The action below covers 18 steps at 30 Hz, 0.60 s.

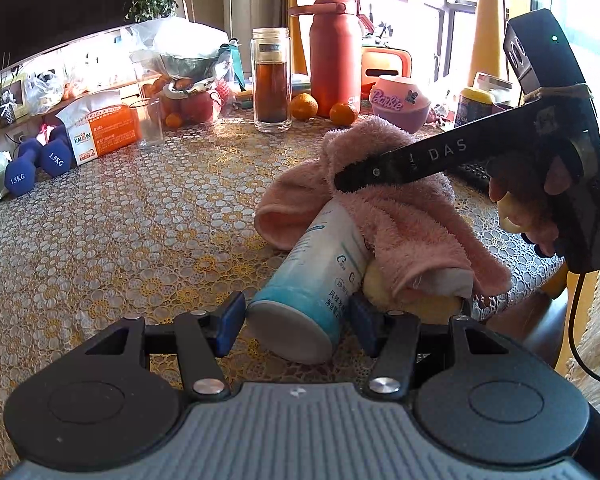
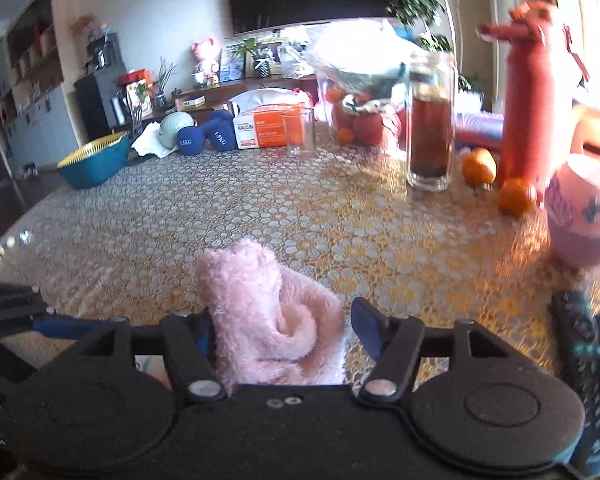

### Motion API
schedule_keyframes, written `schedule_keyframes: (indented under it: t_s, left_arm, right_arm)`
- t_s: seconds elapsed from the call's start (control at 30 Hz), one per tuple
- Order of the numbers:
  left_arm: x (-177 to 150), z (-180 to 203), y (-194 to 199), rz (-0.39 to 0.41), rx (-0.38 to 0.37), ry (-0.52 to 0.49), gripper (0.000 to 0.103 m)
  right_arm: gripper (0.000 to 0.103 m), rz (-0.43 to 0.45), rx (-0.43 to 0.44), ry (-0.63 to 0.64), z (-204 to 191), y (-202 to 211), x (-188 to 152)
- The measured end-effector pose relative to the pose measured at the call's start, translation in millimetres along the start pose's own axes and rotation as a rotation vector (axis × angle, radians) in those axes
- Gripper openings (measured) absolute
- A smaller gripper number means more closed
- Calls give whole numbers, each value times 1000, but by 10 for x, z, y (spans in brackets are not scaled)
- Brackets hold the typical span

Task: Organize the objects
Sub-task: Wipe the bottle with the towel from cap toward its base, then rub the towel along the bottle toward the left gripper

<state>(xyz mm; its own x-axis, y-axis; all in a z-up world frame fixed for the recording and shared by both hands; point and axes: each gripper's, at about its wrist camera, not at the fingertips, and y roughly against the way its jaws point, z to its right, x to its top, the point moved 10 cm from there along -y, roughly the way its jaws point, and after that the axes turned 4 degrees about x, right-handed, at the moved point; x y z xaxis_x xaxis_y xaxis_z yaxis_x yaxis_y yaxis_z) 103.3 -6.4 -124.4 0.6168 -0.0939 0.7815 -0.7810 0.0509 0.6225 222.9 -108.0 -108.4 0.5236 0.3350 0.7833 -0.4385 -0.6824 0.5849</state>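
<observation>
A white and teal bottle (image 1: pixel 320 264) lies on its side on the lace-covered table (image 1: pixel 140 220), base toward the camera. My left gripper (image 1: pixel 296 322) is shut on it near the base, a blue pad on each side. A fluffy pink towel (image 1: pixel 400 216) is draped over the bottle's far end and over something yellow (image 1: pixel 380 284). A gloved hand holds my right gripper, one finger (image 1: pixel 420 160) of which lies across the towel. In the right wrist view my right gripper (image 2: pixel 284 332) is open, with the towel (image 2: pixel 268 320) bunched between its fingers against the left one.
At the back stand a glass jar of dark liquid (image 1: pixel 271 80), a red flask (image 1: pixel 334 60), oranges (image 1: pixel 303 106), a pink Barbie bowl (image 1: pixel 400 106), an empty glass (image 1: pixel 150 122), an orange box (image 1: pixel 104 128) and blue dumbbells (image 1: pixel 36 164). A remote (image 2: pixel 584 360) lies right; a teal bowl (image 2: pixel 94 162) far left.
</observation>
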Motion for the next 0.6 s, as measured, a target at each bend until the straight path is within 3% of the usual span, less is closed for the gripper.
schedule_keyframes:
  t_s: [0.23, 0.33, 0.37, 0.4, 0.5, 0.6]
  left_arm:
    - [4, -8, -12, -7, -6, 7, 57]
    - [2, -10, -14, -7, -7, 8, 57]
    - [-1, -11, -15, -7, -8, 9, 57]
    - [-2, -12, -16, -8, -8, 9, 57]
    - [2, -13, -18, -9, -9, 14, 57]
    - [-1, -13, -18, -9, -7, 13, 57]
  right_arm:
    - [70, -24, 110, -247, 198, -66, -109]
    - [67, -18, 111, -301, 207, -28, -127]
    - [63, -11, 105, -292, 184, -5, -124]
    - [46, -6, 107, -271, 144, 20, -116]
    - [31, 5, 66, -177, 30, 96, -53]
    - [24, 8, 34, -101, -64, 139, 13]
